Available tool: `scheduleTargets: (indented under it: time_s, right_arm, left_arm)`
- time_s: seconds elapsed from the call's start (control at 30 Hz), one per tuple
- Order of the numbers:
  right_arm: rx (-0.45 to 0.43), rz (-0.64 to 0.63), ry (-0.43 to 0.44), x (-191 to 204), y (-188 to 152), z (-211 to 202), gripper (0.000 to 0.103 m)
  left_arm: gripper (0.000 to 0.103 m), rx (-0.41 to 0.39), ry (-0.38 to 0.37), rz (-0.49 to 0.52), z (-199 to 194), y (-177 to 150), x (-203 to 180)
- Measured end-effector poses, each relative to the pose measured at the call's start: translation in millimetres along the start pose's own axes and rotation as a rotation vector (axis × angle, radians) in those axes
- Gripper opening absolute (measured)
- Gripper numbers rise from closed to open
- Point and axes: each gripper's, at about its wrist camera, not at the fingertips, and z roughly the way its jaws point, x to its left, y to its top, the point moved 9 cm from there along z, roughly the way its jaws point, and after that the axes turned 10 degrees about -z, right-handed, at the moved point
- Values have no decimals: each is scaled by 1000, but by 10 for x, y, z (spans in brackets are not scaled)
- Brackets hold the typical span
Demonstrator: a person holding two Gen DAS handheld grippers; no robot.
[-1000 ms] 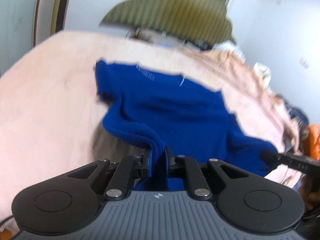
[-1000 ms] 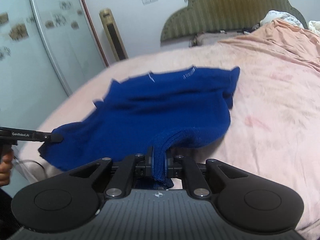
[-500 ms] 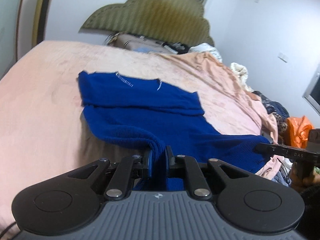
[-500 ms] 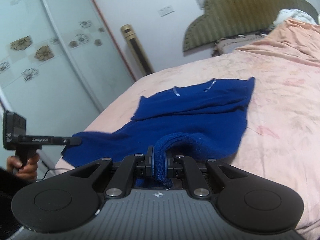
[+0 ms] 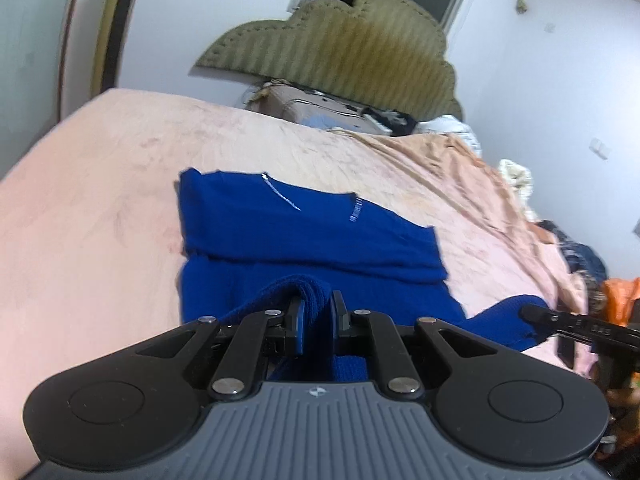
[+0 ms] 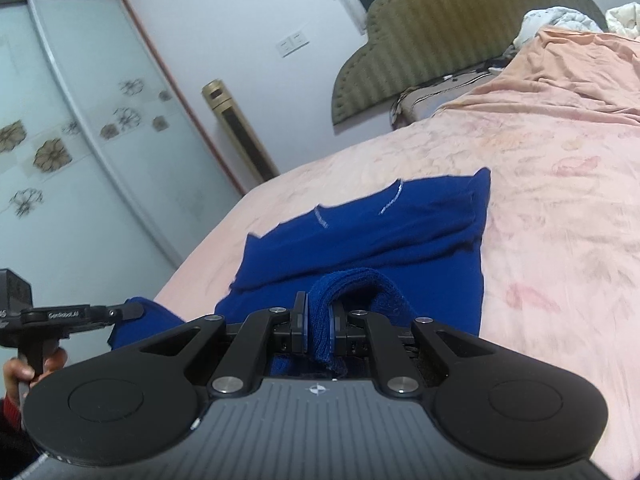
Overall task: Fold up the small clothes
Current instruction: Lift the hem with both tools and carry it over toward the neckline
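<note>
A dark blue knitted sweater (image 5: pixel 312 236) lies on the pink bed, its collar end far from me and a fold running across its middle. My left gripper (image 5: pixel 317 312) is shut on a bunched near corner of the sweater's hem, lifted off the bed. My right gripper (image 6: pixel 318 312) is shut on the other near corner of the same sweater (image 6: pixel 372 232). In the left wrist view the right gripper's fingers (image 5: pixel 560 320) show at the right edge, pinching blue cloth. The left gripper's fingers (image 6: pixel 104 313) show at the left of the right wrist view, held by a hand (image 6: pixel 24 372).
A pink bedsheet (image 5: pixel 88 200) covers the bed, with an olive padded headboard (image 5: pixel 340 48) behind. Loose clothes (image 5: pixel 576 256) and an orange bag (image 5: pixel 622 300) pile at the bed's right side. A sliding wardrobe (image 6: pixel 72 140) and a gold standing unit (image 6: pixel 236 128) stand to the left.
Both grippers have risen and moved toward the collar end, carrying the sweater's near hem with them. The far half has settled flat with a fold across it. The right gripper has rolled somewhat.
</note>
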Motion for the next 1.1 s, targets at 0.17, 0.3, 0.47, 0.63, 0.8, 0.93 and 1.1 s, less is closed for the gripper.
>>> scheduleTargets:
  time_s: [0.17,0.3,0.47,0.63,0.8,0.93,1.1]
  right_arm:
    - [-29,37,-34,-149,155,223,13]
    - [-46,30,-74,-245,292,395,13]
    - [-73,33,-98,-342,461,584,13]
    - [-88,15,-119,-381,608,784,13]
    - [-93,35,-122,-444,684,949,13]
    - [-97,61,-121,-502,706,1039,13]
    - [-100,79,-130,-558,735,1140,13]
  left_arm:
    - [12,-27,48,22,275,237,-74]
    - [12,-19,88,52,536,374,-129]
    - [12,0,142,77,837,466,-160]
    - [12,10,186,95,1058,533,-160]
    - [12,14,207,105,1162,618,-145]
    - [12,7,218,111,1207,705,-138]
    - [12,11,228,111,1307,779,-119]
